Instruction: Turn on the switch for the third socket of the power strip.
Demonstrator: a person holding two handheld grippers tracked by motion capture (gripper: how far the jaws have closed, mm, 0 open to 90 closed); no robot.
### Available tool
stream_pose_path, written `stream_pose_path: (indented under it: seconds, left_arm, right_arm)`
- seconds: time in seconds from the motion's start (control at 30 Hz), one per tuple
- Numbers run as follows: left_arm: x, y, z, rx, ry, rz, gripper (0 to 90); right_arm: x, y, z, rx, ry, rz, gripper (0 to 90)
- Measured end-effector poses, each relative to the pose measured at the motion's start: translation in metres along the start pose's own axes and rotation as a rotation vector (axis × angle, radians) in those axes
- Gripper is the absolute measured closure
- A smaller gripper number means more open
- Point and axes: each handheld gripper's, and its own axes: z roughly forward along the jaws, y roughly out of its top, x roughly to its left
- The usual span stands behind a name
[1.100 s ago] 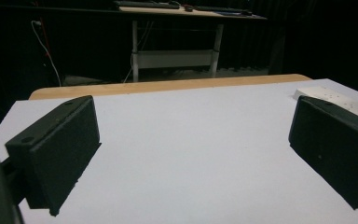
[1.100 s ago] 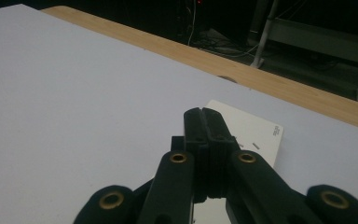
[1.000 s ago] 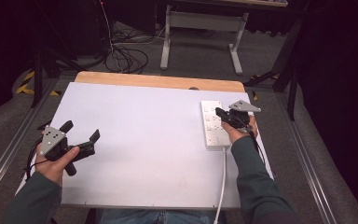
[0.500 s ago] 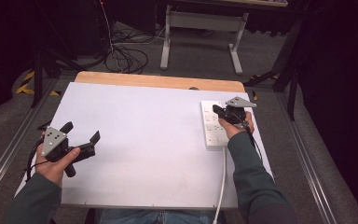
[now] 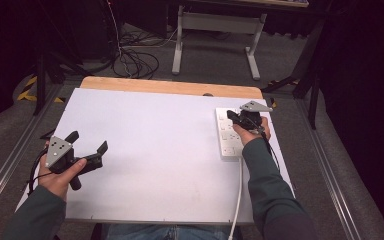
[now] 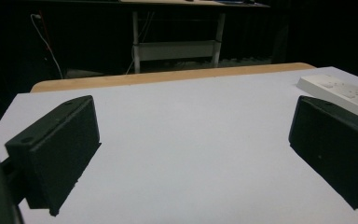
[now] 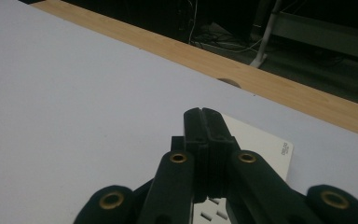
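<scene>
Dark floor, tangled cables and a metal frame lie behind a white-topped desk (image 5: 145, 150) with a wooden far edge. At the left, the left gripper (image 5: 87, 150) hovers just above bare desk near the front edge, its jaws spread wide and nothing between them; it sits where it did a second ago. At the right, a white power strip (image 5: 225, 145) lies lengthwise near the desk's right edge, its cord running back toward the person. The right gripper (image 5: 232, 116), jaws pressed together, has edged slightly forward along the strip toward its far end, which suggests the closed tip is being lined up to press a switch or socket there, though contact cannot be told. The right gripper view shows what the high view hides: the shut jaws sit directly over the strip's far end, with socket slots visible just beneath them. The left gripper view shows the strip well apart, off to its right.
</scene>
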Motion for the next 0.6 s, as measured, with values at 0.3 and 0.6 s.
stream_pose_path:
  seconds: [0.3, 0.6]
  left_arm:
    - [-0.001, 0.000, 0.001, 0.000, -0.004, 0.002, 2.3]
    - [0.000, -0.001, 0.001, 0.004, -0.006, 0.001, 2.3]
  right_arm:
    - [-0.001, 0.001, 0.010, 0.024, -0.001, 0.001, 90.0]
    - [-0.005, 0.005, 0.018, 0.027, 0.000, 0.002, 90.0]
